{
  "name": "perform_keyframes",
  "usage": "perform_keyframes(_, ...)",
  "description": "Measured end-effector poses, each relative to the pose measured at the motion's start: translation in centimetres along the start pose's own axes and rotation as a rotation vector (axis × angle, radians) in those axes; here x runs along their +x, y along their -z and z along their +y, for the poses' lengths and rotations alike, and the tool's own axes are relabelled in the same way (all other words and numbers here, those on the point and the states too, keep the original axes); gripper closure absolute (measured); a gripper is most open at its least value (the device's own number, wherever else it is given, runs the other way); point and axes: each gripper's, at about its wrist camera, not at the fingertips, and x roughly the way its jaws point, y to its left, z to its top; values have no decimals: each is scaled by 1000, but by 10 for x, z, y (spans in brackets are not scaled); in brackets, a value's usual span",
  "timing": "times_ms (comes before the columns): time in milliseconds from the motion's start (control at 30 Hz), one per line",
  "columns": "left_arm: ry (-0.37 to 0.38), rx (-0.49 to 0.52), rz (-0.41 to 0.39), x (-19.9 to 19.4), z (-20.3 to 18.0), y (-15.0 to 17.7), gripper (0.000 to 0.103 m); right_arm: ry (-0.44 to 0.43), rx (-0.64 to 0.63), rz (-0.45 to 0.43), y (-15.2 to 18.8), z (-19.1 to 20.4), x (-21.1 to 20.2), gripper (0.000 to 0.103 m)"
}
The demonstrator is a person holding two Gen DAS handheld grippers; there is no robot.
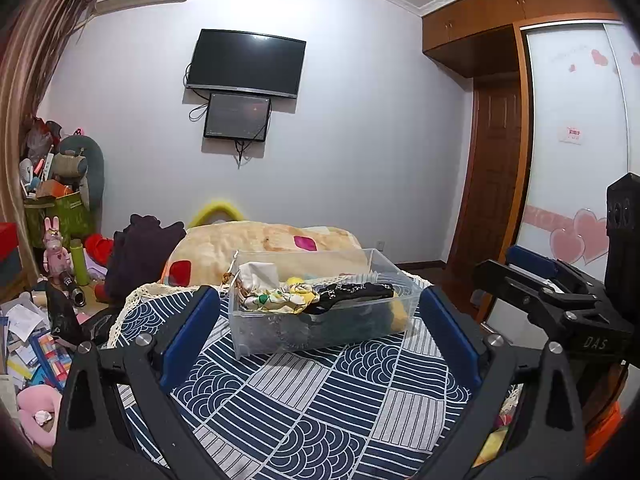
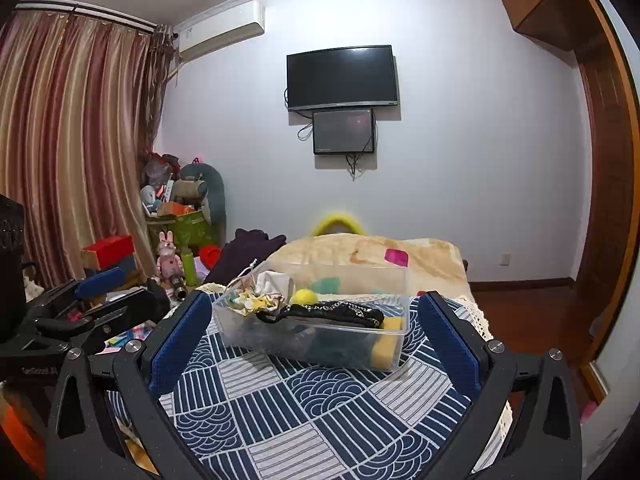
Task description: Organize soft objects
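Both grippers — left gripper (image 1: 320, 320) and right gripper (image 2: 316, 330) — stand spread and empty before the clear bin (image 1: 320, 332); advise tucking the overhanging black garment (image 1: 352, 294) inside.

A: Lighting, both views: even, cool indoor light, moderately bright; source overhead, not seen. A faint glare spot is recorded on the television (image 1: 246, 63). Soft shadows are cast beneath the clear bin (image 1: 320, 304) onto the patterned cloth (image 1: 320, 400).

B: Distortion: strong fisheye bowing is noted at the curtain (image 2: 76, 140) and wardrobe (image 1: 500, 12); corners are vignetted black.

A: Focus: mid-field is rendered sharp; the yellow cushion (image 2: 338, 224) is edged with a hazy fringe. Slight softness is seen toward the frame edges.

B: Colour: walls are tinted bluish-lilac
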Motion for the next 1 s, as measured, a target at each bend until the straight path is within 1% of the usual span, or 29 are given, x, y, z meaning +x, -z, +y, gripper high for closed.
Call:
perform_keyframes(533,29,-8,13,0,-1,1,1,3,5,7,-1,1,0,0)
perform_keyframes(900,9,19,12,-3,-8,0,1,7,16,-2,-1,-3,-4,0)
perform_keyframes(1000,3,12,16,-3,-9,-1,1,9,23,-2,-1,-6,-4,0)
